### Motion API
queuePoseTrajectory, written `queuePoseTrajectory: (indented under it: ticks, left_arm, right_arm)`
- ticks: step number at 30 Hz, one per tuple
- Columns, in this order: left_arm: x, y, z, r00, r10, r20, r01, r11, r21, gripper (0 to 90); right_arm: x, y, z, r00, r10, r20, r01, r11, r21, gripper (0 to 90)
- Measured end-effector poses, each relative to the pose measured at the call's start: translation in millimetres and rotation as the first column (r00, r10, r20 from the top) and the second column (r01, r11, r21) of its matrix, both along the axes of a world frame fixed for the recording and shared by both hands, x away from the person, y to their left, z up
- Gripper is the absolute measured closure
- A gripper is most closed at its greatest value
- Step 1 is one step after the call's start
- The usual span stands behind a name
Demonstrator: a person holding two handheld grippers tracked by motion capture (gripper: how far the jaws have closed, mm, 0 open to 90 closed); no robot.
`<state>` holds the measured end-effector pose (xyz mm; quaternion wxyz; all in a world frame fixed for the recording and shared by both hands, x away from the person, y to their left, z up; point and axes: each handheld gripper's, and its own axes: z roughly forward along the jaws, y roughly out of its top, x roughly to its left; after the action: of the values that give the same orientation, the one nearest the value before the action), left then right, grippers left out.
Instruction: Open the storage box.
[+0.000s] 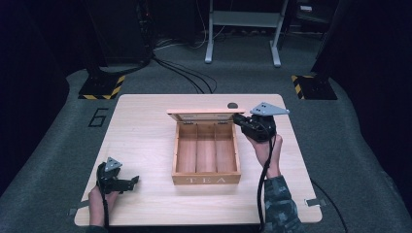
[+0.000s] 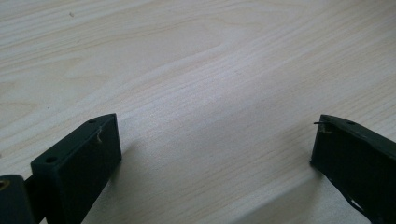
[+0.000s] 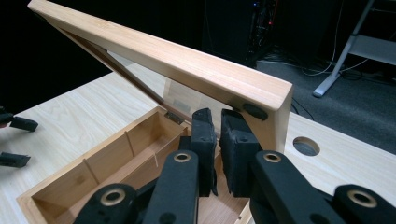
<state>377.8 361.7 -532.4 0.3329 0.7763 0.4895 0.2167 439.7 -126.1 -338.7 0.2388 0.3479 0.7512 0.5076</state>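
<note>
Left gripper (image 1: 130, 181): rests near the table's (image 1: 145, 204) front left corner, jaws spread wide, holding nothing.
Tea box (image 1: 206, 178): stands in the middle of the table; long axis runs front to back, "TEA" face toward the person.
Lid (image 1: 204, 114): raised at the far edge, almost upright.
Right gripper (image 3: 219, 123): jaws pressed together under the lid's right corner, grasping nothing.
Progress: opening seems nearly done; three compartments are empty.

High view looking forward and down from above person's side, taking in whole table (image 1: 145, 126) and tea box (image 1: 206, 155). Left gripper view sitting close over bare tabletop (image 2: 196, 70), looking along own jaws. Right gripper view pointing up under box lid (image 3: 177, 60), very near; sharing box with high view.
</note>
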Motion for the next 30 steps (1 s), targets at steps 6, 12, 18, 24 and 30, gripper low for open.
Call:
queuePoseTrajectory:
  ticks: [6, 12, 18, 24, 30]
  left_arm:
    - [-0.1, -0.3, -0.2, 1.0000, 0.004, 0.001, -0.004, 1.0000, -0.004, 1.3]
    - [0.0, -0.2, -0.1, 1.0000, 0.003, 0.000, -0.003, 1.0000, -0.005, 1.3]
    - [0.0, -0.3, 0.0, 1.0000, 0.004, -0.001, -0.004, 1.0000, -0.004, 1.3]
    - [0.2, -0.1, -0.2, 1.0000, 0.002, 0.002, -0.002, 1.0000, -0.003, 1.3]
    - [0.1, -0.1, -0.2, 1.0000, 0.003, 0.002, -0.003, 1.0000, -0.004, 1.3]
  right_arm:
    - [8.1, -0.1, 6.0, 1.0000, -0.004, -0.003, 0.004, 1.000, -0.001, 83.5]
    - [13.2, 0.5, 9.6, 0.9999, -0.013, -0.007, 0.013, 1.000, 0.003, 83.3]
    - [19.7, 0.9, 13.4, 0.9997, -0.017, -0.016, 0.017, 1.000, 0.008, 83.5]
    - [24.1, 1.1, 15.7, 0.9997, -0.020, -0.017, 0.020, 1.000, 0.010, 83.5]
    - [29.1, 1.5, 18.4, 0.9996, -0.022, -0.020, 0.022, 1.000, 0.008, 83.5]
